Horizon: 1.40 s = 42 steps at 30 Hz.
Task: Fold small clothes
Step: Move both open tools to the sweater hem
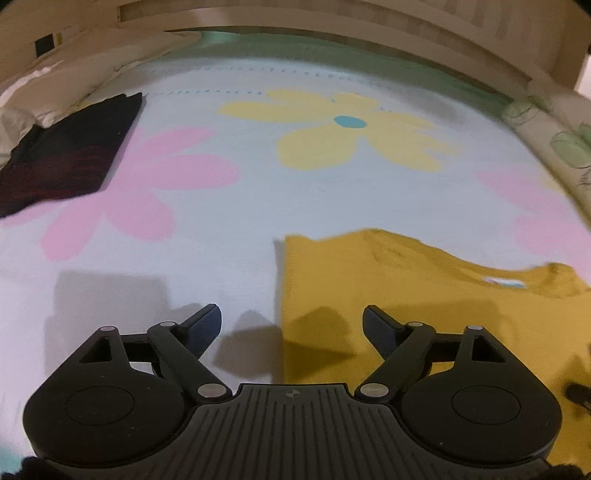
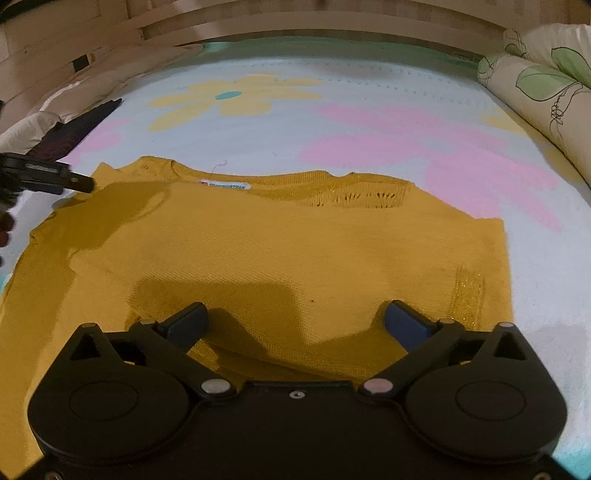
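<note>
flowered bedsheet (image 2: pixel 295 122) bears mustard sweater (image 2: pixel 280 251), flat, partly folded. dark folded garment (image 1: pixel 62 155) lies well apart. left gripper (image 1: pixel 291 325) and right gripper (image 2: pixel 295 317) both gape wide, empty. risk: pinching one layer only, so fold drags askew.

A mustard-yellow knitted top (image 2: pixel 280 251) lies on a bed, its cloth matt and finely ribbed, with an openwork lacy band near the neckline and a small smooth printed label. The bedsheet (image 1: pixel 258 221) beneath is soft, matt fabric printed with pink and yellow flowers. A dark garment (image 1: pixel 62 155) at the edge shows a ribbed, dull weave. Both the left claw (image 1: pixel 291 325) and the right claw (image 2: pixel 295 321) are matt black plastic with shiny metal pivot pins. The headboard (image 2: pixel 258 22) looks like pale, smooth wood.
</note>
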Motion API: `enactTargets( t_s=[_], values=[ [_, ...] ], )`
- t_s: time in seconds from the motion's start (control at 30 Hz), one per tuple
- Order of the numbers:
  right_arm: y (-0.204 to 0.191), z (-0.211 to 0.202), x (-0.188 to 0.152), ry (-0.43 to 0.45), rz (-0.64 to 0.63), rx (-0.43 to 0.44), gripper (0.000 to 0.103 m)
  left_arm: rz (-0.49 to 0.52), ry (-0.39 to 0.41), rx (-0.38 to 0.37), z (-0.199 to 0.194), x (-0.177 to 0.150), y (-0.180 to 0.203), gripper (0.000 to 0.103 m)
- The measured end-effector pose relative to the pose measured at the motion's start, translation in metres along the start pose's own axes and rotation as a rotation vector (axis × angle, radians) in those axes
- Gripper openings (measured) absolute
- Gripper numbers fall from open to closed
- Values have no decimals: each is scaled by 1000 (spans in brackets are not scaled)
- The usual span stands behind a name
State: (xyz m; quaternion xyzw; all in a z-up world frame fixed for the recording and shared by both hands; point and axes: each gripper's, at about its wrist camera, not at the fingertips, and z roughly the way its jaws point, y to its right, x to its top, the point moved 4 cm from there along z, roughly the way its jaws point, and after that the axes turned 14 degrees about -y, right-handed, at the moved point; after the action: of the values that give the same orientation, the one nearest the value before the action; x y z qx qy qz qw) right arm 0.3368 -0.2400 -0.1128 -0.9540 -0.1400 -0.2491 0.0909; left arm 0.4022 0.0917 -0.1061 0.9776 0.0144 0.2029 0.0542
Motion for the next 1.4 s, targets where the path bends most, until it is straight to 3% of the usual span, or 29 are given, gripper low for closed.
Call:
enactTargets(
  t_s=[0.23,0.4,0.5,0.83,0.97,1.4],
  values=[
    [1,-10,4,-20,26,-31,102,58,-49,-76,-54,-57,7,83],
    [8,-49,-2,13,98,-10,102,152,-21,-49,-89,-92,14,83],
    [6,-77,-15,22,100,15,102,159,-17,-65,-103,-113,12,83],
    [9,-130,-106,-51,269,140,102,114,-80,-102,-110,-178,2,83],
    [9,-142,-143,-86,283,129,103,99,-89,-102,-111,-201,-3,83],
    [8,-147,-226,-275,369,199,103,71,-169,-144,-110,-266,-15,84]
  ],
)
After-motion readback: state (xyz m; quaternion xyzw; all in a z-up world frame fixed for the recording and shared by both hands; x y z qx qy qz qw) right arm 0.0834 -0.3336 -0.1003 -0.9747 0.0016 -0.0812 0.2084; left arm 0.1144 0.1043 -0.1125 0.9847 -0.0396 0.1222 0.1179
